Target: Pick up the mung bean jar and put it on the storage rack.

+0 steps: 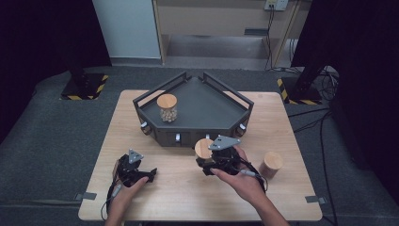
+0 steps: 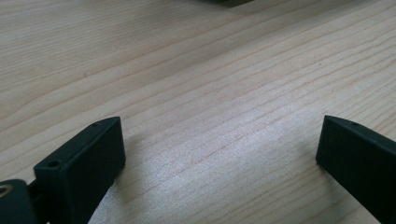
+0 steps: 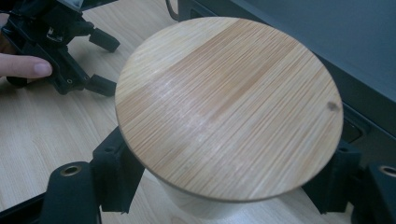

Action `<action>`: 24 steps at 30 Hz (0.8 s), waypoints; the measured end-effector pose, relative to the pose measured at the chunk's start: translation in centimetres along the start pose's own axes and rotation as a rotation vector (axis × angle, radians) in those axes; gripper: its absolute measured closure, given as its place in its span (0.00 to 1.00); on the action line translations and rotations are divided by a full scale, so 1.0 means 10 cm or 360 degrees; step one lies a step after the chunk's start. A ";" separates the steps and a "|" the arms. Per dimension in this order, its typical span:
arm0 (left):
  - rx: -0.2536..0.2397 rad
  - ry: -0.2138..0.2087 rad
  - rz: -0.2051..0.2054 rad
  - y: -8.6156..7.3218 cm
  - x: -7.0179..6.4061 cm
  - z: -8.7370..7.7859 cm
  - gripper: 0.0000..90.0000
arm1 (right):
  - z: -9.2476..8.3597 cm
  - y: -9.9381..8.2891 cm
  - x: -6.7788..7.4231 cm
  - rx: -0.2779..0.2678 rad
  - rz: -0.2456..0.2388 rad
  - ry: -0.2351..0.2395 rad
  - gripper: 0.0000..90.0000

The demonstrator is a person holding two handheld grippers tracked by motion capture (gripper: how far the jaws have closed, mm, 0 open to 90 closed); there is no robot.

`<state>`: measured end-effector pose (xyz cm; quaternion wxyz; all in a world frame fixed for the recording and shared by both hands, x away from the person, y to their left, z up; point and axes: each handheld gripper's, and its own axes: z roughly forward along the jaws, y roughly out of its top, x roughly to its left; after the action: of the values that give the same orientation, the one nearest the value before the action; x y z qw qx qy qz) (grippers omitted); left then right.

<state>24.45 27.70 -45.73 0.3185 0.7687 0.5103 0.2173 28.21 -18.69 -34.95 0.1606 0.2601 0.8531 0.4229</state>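
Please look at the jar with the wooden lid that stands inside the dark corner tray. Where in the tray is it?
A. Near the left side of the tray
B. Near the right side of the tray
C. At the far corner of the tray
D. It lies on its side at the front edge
A: in the high view the jar stands upright near the left wall of the tray, with the rest of the tray floor bare.

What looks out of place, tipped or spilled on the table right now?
Nothing stands out. One lidded jar stands upright in the dark tray, another upright on the table, and the right gripper holds a third jar level. No spills.
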 end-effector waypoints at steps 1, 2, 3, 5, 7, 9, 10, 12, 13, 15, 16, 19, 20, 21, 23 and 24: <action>0.0000 0.0000 0.0000 0.00 0.00 0.00 0.00 | 0.00 0.01 0.00 -0.0002 0.0001 0.0001 0.28; 0.0000 0.0000 0.0000 0.00 0.00 0.00 0.00 | 0.00 0.01 0.00 -0.0002 0.0001 0.0002 0.28; 0.0000 0.0000 0.0000 0.00 0.00 0.00 0.00 | 0.01 0.02 0.00 -0.0002 0.0001 0.0001 0.28; 0.0000 0.0000 0.0000 0.00 0.00 0.00 0.00 | 0.01 0.04 0.00 0.0002 -0.0004 0.0000 0.28; 0.0000 0.0000 0.0000 0.00 0.00 0.00 0.00 | 0.01 0.05 0.01 0.0003 -0.0006 -0.0004 0.28; 0.0000 0.0001 0.0000 0.00 0.00 0.00 0.00 | 0.01 0.06 0.01 0.0003 -0.0008 -0.0008 0.28; 0.0000 0.0002 -0.0001 0.00 0.00 0.00 0.00 | 0.01 0.07 0.02 0.0006 -0.0010 -0.0014 0.28; 0.0000 0.0002 0.0000 0.00 0.00 0.00 0.00 | 0.01 0.08 0.02 0.0006 -0.0008 -0.0015 0.28; 0.0000 0.0003 -0.0001 0.00 -0.01 0.00 0.00 | 0.01 0.10 0.01 0.0012 -0.0012 -0.0014 0.28; 0.0000 0.0004 -0.0002 0.00 -0.01 0.00 0.00 | 0.01 0.12 0.01 0.0015 -0.0013 -0.0016 0.28; 0.0000 0.0004 -0.0002 0.00 -0.01 0.00 0.00 | 0.00 0.13 0.01 0.0015 -0.0015 -0.0014 0.28; 0.0000 0.0004 -0.0002 0.00 -0.01 0.00 0.00 | -0.01 0.17 0.00 0.0013 -0.0013 -0.0015 0.28; 0.0000 0.0004 -0.0002 0.00 -0.01 0.00 0.00 | -0.01 0.18 -0.01 0.0011 -0.0017 -0.0016 0.28; 0.0000 0.0004 -0.0002 0.00 -0.01 0.00 0.00 | -0.02 0.19 -0.01 0.0008 -0.0019 -0.0019 0.28; 0.0000 0.0004 -0.0002 0.00 -0.01 0.00 0.00 | -0.04 0.22 -0.01 -0.0001 -0.0019 -0.0020 0.28; 0.0000 0.0004 -0.0002 0.00 -0.01 0.00 0.00 | -0.04 0.23 -0.01 -0.0005 -0.0019 -0.0021 0.28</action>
<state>24.41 27.65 -45.73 0.3181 0.7681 0.5111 0.2181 28.79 -17.85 -32.83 0.1691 0.2576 0.8528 0.4216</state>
